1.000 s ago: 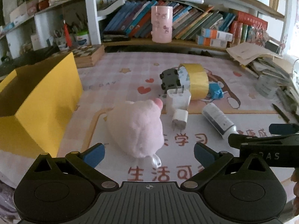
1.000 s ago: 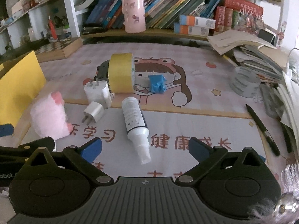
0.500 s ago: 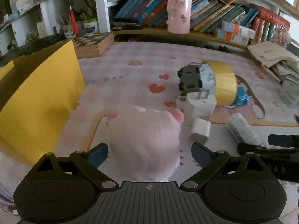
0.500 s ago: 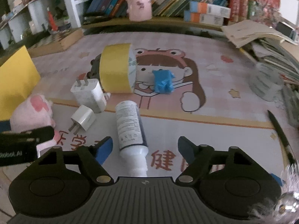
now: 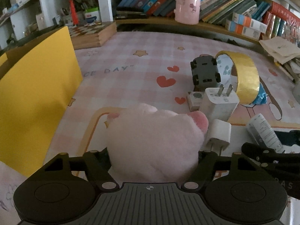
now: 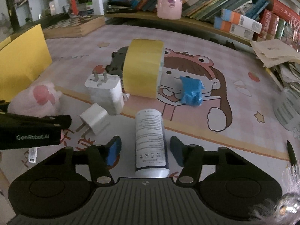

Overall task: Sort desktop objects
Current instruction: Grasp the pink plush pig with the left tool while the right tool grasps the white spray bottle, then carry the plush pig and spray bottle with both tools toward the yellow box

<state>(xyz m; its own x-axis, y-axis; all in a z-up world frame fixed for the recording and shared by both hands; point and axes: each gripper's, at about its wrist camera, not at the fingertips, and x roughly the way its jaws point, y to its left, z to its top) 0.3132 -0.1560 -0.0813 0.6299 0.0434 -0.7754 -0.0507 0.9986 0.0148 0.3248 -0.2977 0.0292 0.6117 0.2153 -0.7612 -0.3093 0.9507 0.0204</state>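
A pink plush toy (image 5: 155, 136) lies on the patterned mat and fills the space between the jaws of my left gripper (image 5: 152, 150). The jaws are closing and the plush bulges over both pads, hiding them. The toy's pink paw (image 6: 37, 101) also shows at the left of the right wrist view. A white spray bottle (image 6: 150, 131) lies lengthwise between the jaws of my right gripper (image 6: 145, 146). These jaws are closing too, with a gap still showing on each side of the bottle.
An open yellow box (image 5: 33, 97) stands at the left. Ahead lie a large white charger (image 6: 106, 91), a small white plug (image 6: 95, 120), a yellow tape roll (image 6: 142, 69), a grey toy car (image 5: 205, 71) and a blue wrapper (image 6: 192, 91). A pen (image 6: 291, 153) lies right; bookshelves stand behind.
Both grippers came forward and down. The plush now sits between the left jaws and the bottle between the right jaws, and both pairs of jaws have narrowed.
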